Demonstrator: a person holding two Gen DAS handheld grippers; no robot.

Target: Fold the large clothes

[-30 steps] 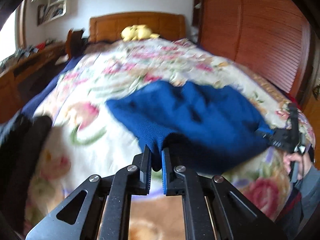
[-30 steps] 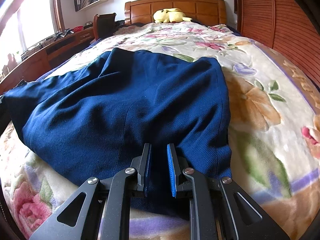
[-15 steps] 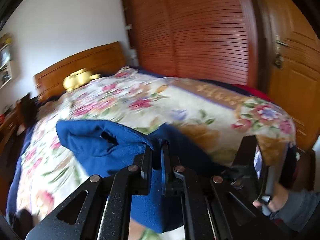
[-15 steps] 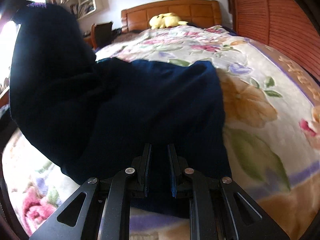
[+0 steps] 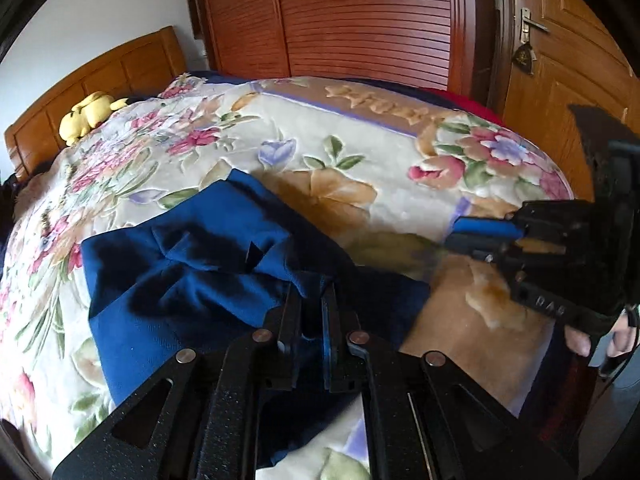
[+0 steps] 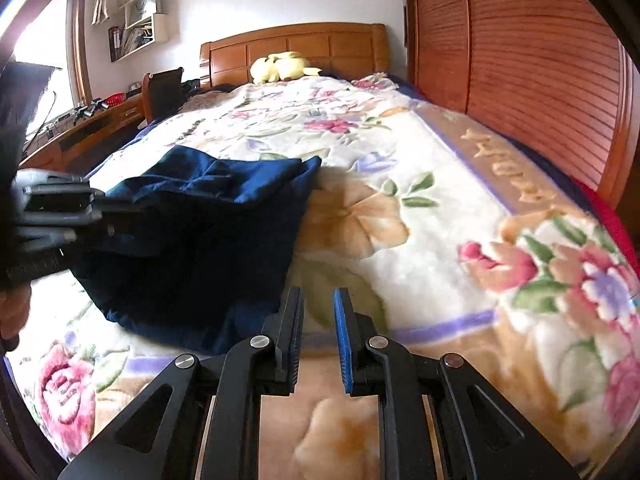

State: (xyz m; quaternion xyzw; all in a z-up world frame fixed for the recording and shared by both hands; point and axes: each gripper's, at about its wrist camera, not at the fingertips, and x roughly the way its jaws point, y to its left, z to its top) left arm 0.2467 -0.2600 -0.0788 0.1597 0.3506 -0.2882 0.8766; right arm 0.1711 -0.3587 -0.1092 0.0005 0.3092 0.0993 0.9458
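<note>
A navy blue garment (image 5: 188, 280) lies folded over itself on the floral blanket (image 5: 360, 152) of a bed. My left gripper (image 5: 311, 300) is shut on a bunched edge of the blue garment, low over the near part of it. The garment also shows in the right wrist view (image 6: 208, 232), left of centre. My right gripper (image 6: 318, 312) is open and empty, just right of the garment's near corner, above the blanket (image 6: 440, 216). It also shows in the left wrist view (image 5: 480, 236), at the right.
A wooden headboard (image 6: 296, 48) with a yellow plush toy (image 6: 280, 66) stands at the far end. A slatted wooden wardrobe (image 6: 520, 60) runs along the right side. A desk and chair (image 6: 160, 88) stand at the left. A door (image 5: 560, 60) is beyond the bed's foot.
My left gripper has carried the garment's edge across to the right, folding it over itself. My right gripper has let go of the garment, opened and drawn back to the right.
</note>
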